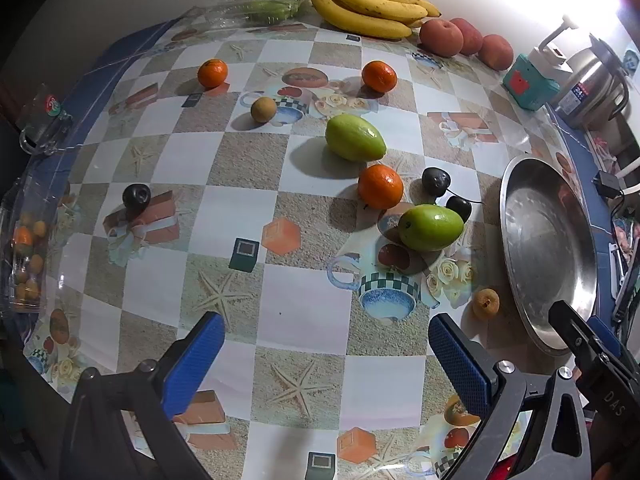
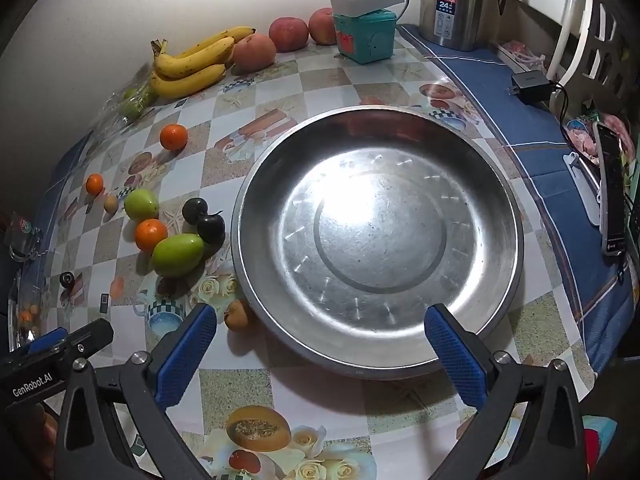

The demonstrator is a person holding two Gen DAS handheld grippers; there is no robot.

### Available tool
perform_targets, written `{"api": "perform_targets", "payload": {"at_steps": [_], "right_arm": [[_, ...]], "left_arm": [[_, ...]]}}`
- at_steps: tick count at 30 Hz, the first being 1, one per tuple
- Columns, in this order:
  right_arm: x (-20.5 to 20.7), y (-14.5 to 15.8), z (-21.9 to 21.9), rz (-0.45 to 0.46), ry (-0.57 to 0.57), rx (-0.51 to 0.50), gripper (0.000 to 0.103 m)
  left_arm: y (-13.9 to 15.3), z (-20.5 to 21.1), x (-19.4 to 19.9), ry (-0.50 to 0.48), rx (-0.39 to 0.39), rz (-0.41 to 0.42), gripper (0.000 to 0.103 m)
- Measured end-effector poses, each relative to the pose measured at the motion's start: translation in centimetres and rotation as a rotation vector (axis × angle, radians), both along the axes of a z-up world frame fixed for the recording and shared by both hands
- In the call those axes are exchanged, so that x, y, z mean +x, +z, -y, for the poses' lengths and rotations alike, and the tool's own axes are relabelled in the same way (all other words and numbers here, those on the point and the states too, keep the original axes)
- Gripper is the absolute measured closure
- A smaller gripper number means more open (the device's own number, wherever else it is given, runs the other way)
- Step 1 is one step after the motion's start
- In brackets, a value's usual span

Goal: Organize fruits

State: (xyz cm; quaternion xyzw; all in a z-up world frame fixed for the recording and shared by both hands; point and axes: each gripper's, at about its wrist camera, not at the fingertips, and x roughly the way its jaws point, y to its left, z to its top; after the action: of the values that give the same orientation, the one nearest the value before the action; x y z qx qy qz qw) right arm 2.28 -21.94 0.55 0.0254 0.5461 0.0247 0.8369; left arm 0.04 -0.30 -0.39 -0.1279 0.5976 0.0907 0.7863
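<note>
A big steel plate [image 2: 492,184] lies on the patterned table, with nothing in it; the left wrist view shows it at the right [image 1: 516,184]. Loose fruit lies to its left: two green mangoes [image 1: 430,227] [image 1: 354,137], three oranges [image 1: 380,186], dark plums [image 1: 436,181], small brown longans [image 1: 485,303]. My left gripper [image 1: 326,342] hovers open over bare tablecloth, short of the fruit. My right gripper [image 2: 320,332] stands open above the plate's near rim, nothing between its fingers. The nearest mango [image 2: 178,254] is left of the plate.
Bananas [image 2: 192,62] and three peaches [image 2: 288,34] line the back wall beside a teal box [image 2: 366,38] and a steel kettle [image 2: 454,2]. A charger [image 2: 530,82] and phone [image 2: 612,196] lie on the blue strip at the right. A clear tub [image 1: 28,256] stands at the left edge.
</note>
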Motion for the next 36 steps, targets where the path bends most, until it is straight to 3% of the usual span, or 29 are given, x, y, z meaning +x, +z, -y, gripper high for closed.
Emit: {"api": "perform_targets", "payload": {"at_steps": [24, 36], "right_arm": [[-0.04, -0.1, 0.04, -0.006, 0.002, -0.002, 0.0], [-0.06, -0.32, -0.56, -0.023, 0.03, -0.008, 0.0]], "left_arm": [[-0.23, -0.12, -0.04, 0.008, 0.0, -0.009, 0.0], [-0.46, -0.47, -0.07, 0.036, -0.071, 0.033, 0.0]]}}
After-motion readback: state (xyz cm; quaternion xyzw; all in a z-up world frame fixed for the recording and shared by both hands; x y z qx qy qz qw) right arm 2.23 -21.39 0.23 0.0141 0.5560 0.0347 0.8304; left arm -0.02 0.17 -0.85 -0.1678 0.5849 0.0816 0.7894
